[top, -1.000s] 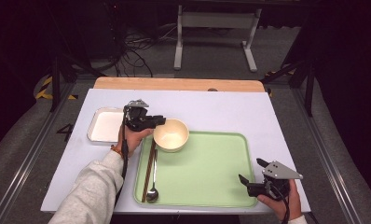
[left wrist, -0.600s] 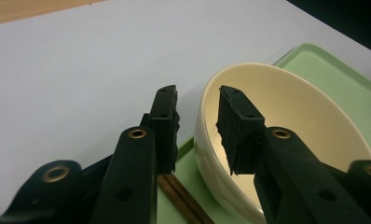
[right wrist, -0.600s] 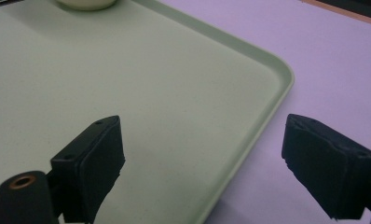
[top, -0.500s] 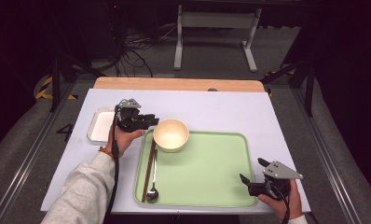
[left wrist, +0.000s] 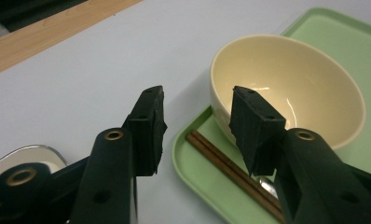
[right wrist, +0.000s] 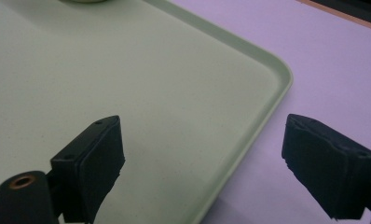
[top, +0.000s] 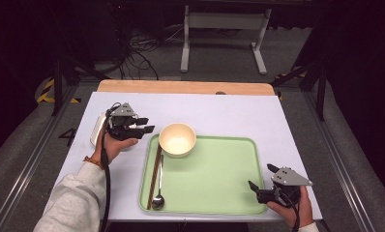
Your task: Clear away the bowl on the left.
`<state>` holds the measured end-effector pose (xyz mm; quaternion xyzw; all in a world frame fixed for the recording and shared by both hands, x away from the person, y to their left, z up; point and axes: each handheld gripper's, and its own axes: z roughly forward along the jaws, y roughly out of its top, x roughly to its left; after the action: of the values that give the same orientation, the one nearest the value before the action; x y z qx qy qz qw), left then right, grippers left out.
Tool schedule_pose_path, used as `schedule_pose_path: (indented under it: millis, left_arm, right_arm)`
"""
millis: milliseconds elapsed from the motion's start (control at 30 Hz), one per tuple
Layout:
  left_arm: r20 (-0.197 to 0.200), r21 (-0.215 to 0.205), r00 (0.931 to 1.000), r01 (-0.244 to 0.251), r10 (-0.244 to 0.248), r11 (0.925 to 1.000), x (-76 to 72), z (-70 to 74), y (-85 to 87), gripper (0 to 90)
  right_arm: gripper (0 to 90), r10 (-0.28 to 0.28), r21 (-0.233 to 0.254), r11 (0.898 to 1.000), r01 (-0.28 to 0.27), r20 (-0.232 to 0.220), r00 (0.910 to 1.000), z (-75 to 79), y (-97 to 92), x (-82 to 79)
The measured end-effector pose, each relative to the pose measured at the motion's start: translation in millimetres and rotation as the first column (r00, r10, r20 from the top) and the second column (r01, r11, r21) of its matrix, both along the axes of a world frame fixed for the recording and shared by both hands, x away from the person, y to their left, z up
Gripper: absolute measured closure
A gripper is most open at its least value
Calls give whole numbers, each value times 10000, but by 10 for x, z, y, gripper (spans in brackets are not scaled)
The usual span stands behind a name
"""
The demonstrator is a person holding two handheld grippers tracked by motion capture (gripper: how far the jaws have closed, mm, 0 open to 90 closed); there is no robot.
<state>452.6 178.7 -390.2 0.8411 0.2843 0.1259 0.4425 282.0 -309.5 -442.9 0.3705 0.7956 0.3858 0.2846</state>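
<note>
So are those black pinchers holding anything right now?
No. The left gripper has just been opening, empty, near the bowl. The right gripper is open over the tray's corner.

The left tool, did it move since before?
Yes. The left tool has backed left, away from the bowl, toward the white dish. Its jaws have just been opening, nothing between them.
</note>
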Motion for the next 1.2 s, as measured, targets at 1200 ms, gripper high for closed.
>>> schedule_pose_path:
  millis: [1200]
  left_arm:
    - [-304, 1791, 9966, -703, 770, 9813, -175, -132, 733, 219]
  right_arm:
    - [136, 24, -124, 9999, -23, 11, 10000, -8, 31, 86]
